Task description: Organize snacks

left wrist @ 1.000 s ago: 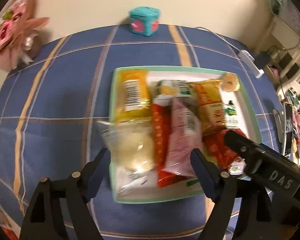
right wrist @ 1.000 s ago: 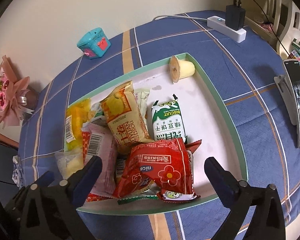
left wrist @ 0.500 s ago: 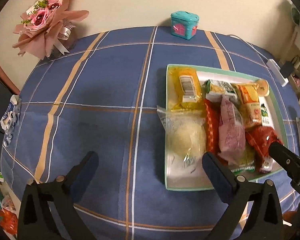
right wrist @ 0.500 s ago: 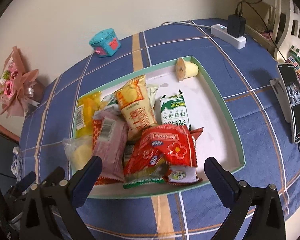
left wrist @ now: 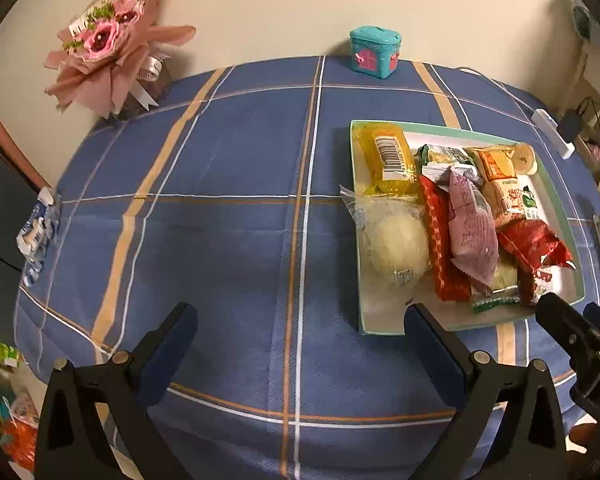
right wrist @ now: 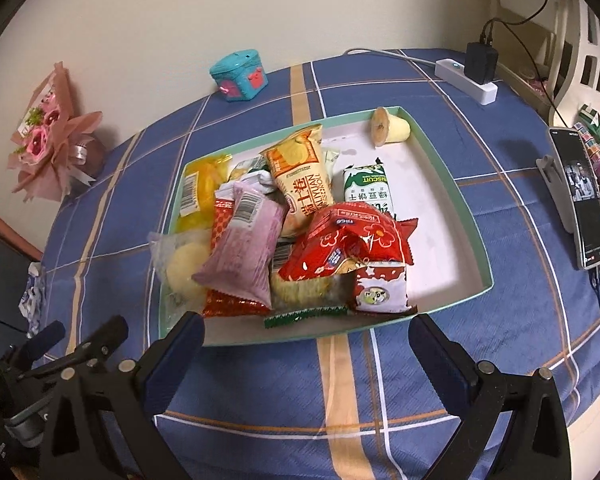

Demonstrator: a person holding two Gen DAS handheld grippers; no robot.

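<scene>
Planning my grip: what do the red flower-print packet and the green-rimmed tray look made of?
Red flower-print packet: glossy plastic film, judging by the crinkles and glare. Green-rimmed tray: probably matte cardboard, with thin flat walls and a dull white floor; unconfirmed.

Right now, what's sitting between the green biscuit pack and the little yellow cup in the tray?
Nothing. In the right wrist view, only bare white tray floor lies between the biscuit pack and the tipped yellow cup.

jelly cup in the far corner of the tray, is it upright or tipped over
Tipped over. The jelly cup lies on its side on the tray floor, its round sealed top facing sideways toward the snack pile rather than up.
</scene>
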